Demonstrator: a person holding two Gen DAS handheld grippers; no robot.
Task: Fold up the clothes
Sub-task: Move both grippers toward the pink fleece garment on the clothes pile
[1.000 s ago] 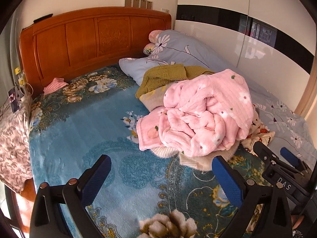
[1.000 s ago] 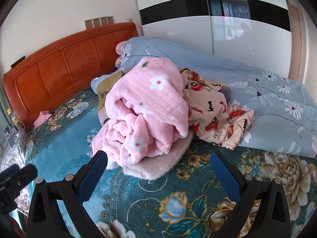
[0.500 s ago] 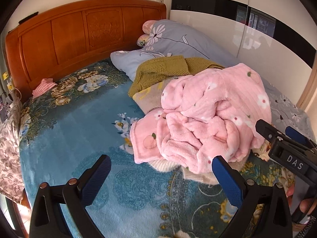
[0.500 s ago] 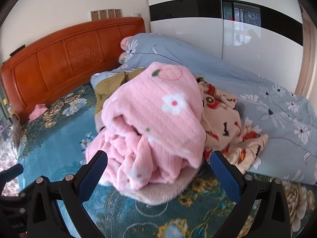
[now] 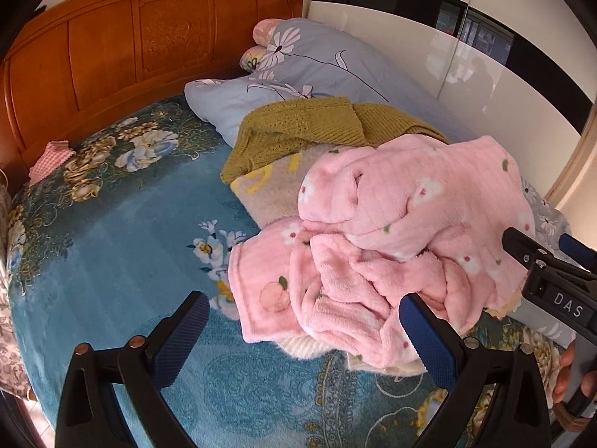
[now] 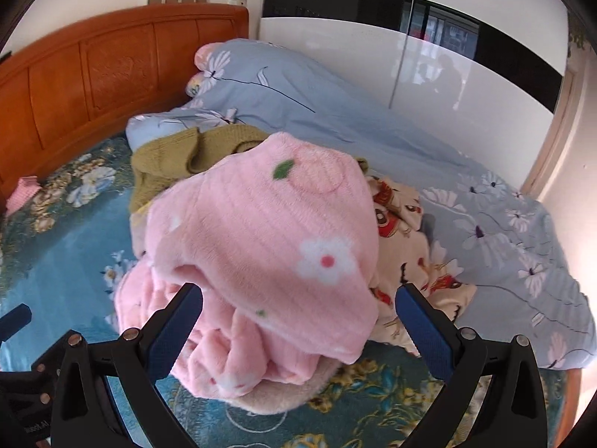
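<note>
A crumpled pink fleece garment (image 5: 391,239) with white flowers tops a heap of clothes on the bed; it also fills the middle of the right wrist view (image 6: 268,261). Under it lie an olive knit sweater (image 5: 298,127), a cream printed garment (image 6: 406,239) and a beige fluffy piece (image 6: 268,399). My left gripper (image 5: 302,332) is open and empty, just short of the pink garment's near edge. My right gripper (image 6: 298,328) is open and empty, its jaws either side of the garment's front fold; it also shows at the right of the left wrist view (image 5: 552,276).
The bed has a blue floral blanket (image 5: 112,246) and an orange wooden headboard (image 5: 130,37). A grey-blue flowered duvet and pillows (image 6: 373,119) lie along the right side by a white wardrobe (image 6: 466,56). A small pink checked cloth (image 5: 50,156) lies by the headboard.
Both grippers have moved forward toward the clothes heap, so the pink garment looks larger and closer. Both stay open and empty.
</note>
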